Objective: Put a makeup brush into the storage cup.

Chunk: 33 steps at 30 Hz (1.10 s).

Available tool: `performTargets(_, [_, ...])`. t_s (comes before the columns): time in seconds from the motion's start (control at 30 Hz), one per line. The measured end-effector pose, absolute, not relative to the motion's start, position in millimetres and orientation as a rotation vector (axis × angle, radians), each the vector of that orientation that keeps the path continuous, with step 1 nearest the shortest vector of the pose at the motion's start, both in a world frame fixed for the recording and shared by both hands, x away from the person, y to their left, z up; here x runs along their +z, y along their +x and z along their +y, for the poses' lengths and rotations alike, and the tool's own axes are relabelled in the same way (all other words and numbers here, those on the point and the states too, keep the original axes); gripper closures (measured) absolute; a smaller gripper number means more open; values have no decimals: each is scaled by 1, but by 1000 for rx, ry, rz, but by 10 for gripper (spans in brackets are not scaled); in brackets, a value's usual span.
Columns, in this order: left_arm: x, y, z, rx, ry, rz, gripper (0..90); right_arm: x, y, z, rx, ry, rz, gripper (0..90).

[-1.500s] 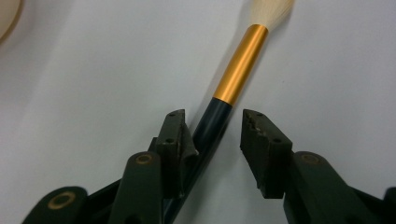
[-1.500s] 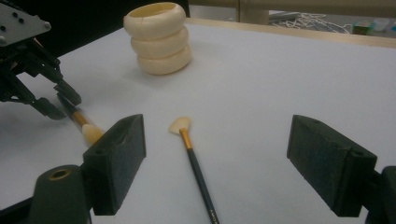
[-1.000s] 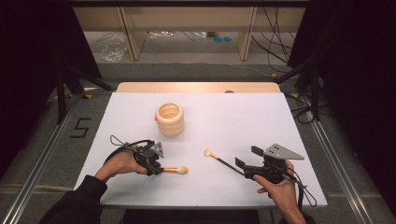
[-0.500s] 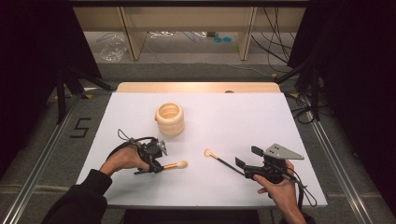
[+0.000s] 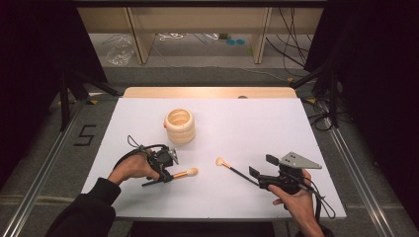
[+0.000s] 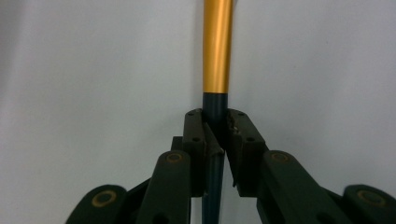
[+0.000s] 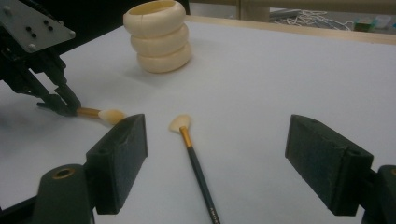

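My left gripper [image 5: 167, 174] is shut on the dark handle of a round makeup brush [image 5: 187, 173] near the table's front left. Its jaws have just been closing, with the handle between them. In the left gripper view the pads [image 6: 198, 133] pinch the handle just below the brush's gold ferrule [image 6: 217, 46]. The brush's tan head points right. My right gripper [image 5: 261, 165] stands open at the front right, low over the table. A fan brush [image 7: 194, 158] lies on the sheet between its jaws and ahead of them, untouched; in the high view this fan brush [image 5: 232, 168] points up-left.
A cream holder of three stacked rings [image 5: 180, 126] stands behind the brushes, left of centre. The white table sheet [image 5: 257, 123] has free room to the right and back. A wooden edge [image 5: 207, 92] runs along the far side. Cables trail from both grippers.
The left gripper and the round brush have shifted slightly toward the far side, the brush head with them. The right hand has kept still.
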<state>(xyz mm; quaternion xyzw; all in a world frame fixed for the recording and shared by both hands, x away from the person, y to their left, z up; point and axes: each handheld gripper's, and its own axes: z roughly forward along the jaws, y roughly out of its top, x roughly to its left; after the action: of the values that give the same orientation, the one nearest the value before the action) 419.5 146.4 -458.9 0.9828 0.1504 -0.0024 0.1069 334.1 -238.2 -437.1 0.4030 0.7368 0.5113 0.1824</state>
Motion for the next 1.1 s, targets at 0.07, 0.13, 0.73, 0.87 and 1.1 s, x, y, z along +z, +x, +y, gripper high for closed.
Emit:
performTargets(0.07, [-459,419,147,-8,2889,446,784,-437,334,-238,1441,1140,2078,220])
performTargets(0.13, [-459,419,147,-8,2886,447,786,-437,334,-238,1441,1140,2078,220])
performTargets(0.73, [-455,418,151,-17,2836,468,786,-436,334,-240,1415,1136,2085,222])
performTargets(0.87, [-452,420,154,-5,2811,490,786,-436,334,-240,1415,1136,2085,222])
performTargets(1.1, [-446,421,158,28,2711,542,786,-436,334,-240,1415,1138,2082,222])
